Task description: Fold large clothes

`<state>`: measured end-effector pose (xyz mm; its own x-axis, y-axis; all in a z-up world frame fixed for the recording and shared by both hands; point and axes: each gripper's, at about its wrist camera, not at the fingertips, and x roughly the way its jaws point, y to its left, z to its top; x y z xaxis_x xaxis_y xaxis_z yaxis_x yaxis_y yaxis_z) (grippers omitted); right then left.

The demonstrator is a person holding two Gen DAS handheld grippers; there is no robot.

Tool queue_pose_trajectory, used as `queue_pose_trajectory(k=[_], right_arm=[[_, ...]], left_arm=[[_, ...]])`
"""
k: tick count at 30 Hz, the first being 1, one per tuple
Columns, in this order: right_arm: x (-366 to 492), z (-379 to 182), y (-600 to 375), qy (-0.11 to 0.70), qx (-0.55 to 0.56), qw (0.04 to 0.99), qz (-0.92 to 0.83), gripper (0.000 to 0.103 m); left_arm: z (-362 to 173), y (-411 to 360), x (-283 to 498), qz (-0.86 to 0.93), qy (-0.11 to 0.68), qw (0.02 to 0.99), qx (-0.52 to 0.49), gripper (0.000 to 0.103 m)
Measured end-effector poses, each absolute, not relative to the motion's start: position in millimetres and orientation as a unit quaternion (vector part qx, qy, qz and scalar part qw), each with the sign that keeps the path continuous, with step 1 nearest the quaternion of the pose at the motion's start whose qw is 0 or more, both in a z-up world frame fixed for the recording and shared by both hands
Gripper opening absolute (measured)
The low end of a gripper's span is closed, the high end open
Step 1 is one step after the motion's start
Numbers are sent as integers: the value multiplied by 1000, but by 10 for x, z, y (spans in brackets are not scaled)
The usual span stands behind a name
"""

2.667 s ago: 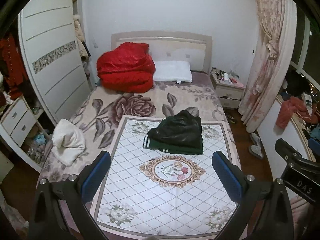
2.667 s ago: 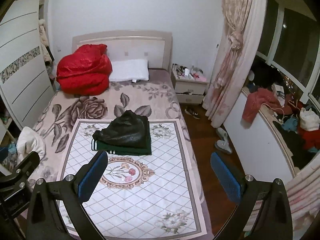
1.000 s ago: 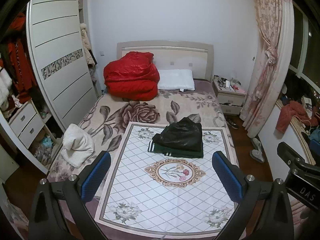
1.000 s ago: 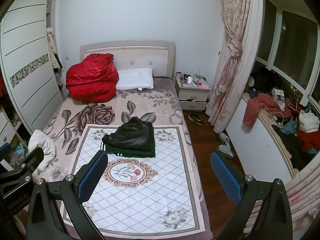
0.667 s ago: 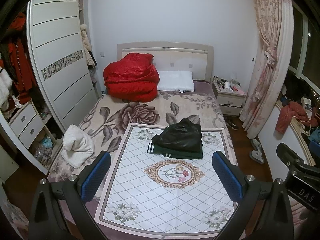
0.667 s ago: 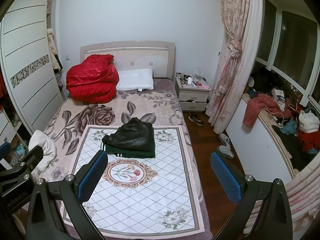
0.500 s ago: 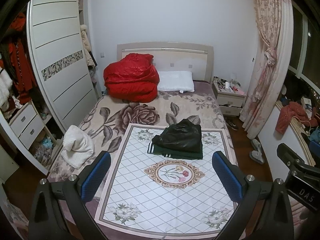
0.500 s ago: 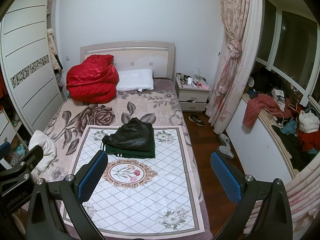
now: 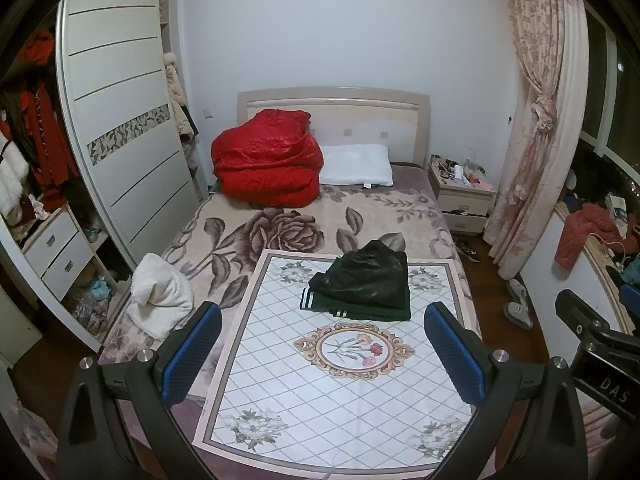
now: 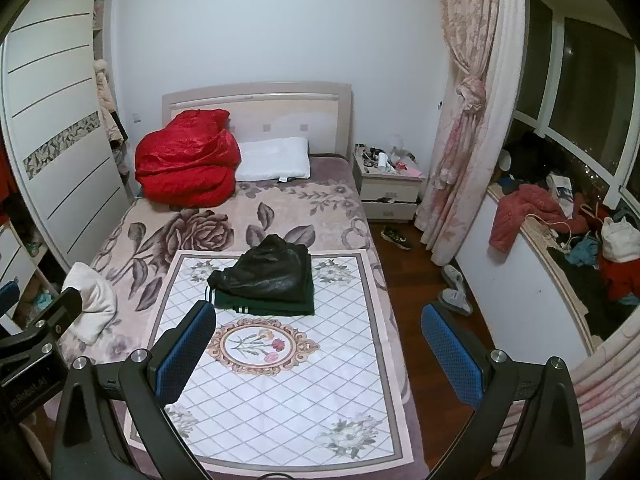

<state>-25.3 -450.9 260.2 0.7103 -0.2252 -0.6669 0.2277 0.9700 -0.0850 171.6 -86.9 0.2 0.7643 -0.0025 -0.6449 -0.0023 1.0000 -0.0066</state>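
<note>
A bed (image 9: 280, 236) with a rose-patterned blanket is filling most of both views, its headboard standing against the far wall. A white sliding wardrobe (image 9: 120, 120) is running along the bed's left side, and a pink floral curtain (image 9: 536, 128) is hanging tied back on the right. A white quilted mat (image 9: 344, 360) with a flower medallion is lying flat over the near half of the bed. A bunched red duvet (image 9: 268, 168) is sitting at the head of the bed, touching a white pillow (image 9: 356, 170) to its right. A bedside cabinet (image 9: 464, 196) cluttered with small items is standing just beside the bed's far right corner.

On the far part of the mat, the folded clothes are sitting in a neat stack: a black shiny garment (image 9: 368, 276) is resting on top of a dark green garment (image 9: 352, 308) with white stripes at its edge. A crumpled white fleece garment (image 9: 160, 296) is lying on the bed's left edge, well apart from the stack.

The left gripper (image 9: 320, 348) is hovering above the near end of the bed, its blue-padded fingers (image 9: 192, 348) spread wide with nothing between them. The right gripper (image 10: 316, 346) is hovering likewise over the bed's near right side, fingers (image 10: 450, 350) wide apart and empty.
</note>
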Motion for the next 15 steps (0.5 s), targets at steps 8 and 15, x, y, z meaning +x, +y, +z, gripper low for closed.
queue_pose_trajectory(k=[8, 15], right_arm=[[-309, 2589, -4490, 359, 3, 925, -126, 103], [-340, 2579, -4476, 359, 3, 925, -127, 103]], left_arm=[[-15, -845, 1704, 1, 342, 940, -2, 103], [-15, -820, 1708, 1, 341, 940, -3, 103]])
